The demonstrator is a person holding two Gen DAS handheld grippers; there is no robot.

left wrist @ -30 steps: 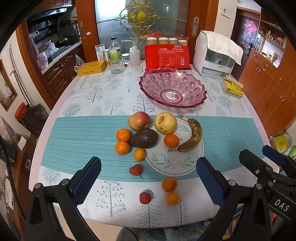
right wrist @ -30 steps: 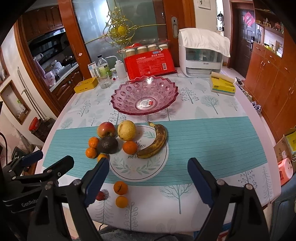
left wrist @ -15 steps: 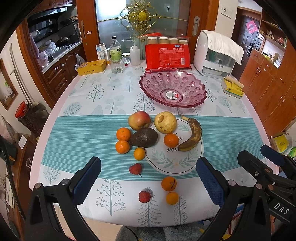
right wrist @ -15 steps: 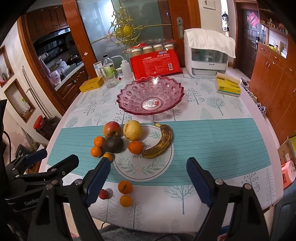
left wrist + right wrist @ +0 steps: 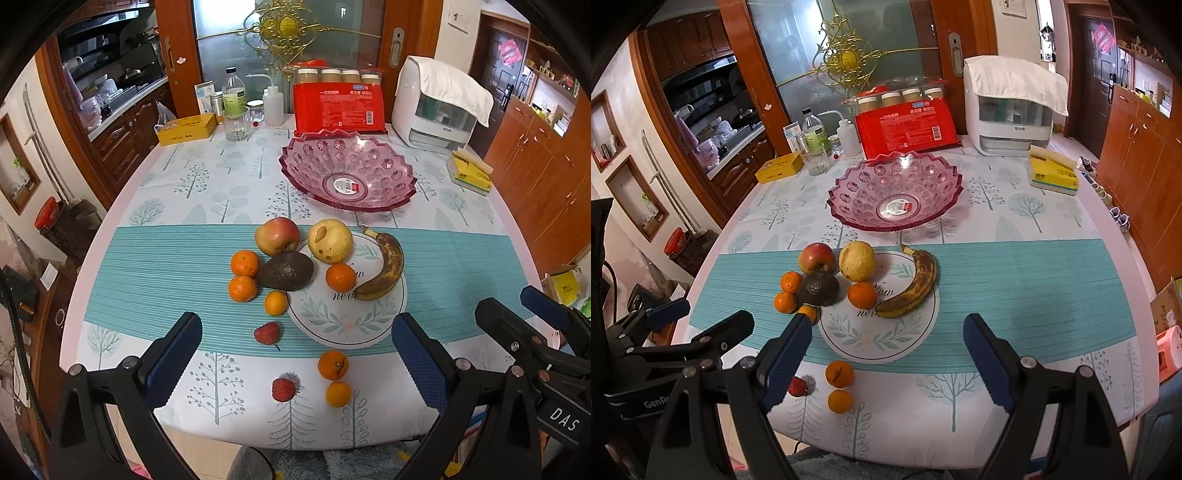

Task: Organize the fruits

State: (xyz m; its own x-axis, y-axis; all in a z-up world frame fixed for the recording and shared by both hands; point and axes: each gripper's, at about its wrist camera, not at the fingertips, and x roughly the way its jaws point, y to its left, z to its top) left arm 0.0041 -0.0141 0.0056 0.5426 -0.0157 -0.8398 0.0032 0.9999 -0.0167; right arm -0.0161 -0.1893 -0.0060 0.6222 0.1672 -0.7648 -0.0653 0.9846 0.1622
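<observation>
Left wrist view: upper strawberry, hidden from right wrist; both claws apart.

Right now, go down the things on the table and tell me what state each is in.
pink bowl: upright, empty
banana: on the round mat, heavily browned
avocado: touching the apple
pear: on the mat, blemished
left gripper: open, empty
right gripper: open, empty

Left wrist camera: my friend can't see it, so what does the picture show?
Loose fruit lies on a tree-print tablecloth: an apple, pear, banana, avocado, oranges and strawberries. An empty pink bowl stands behind them. The open left gripper hovers near the table's edge, holding nothing.
</observation>
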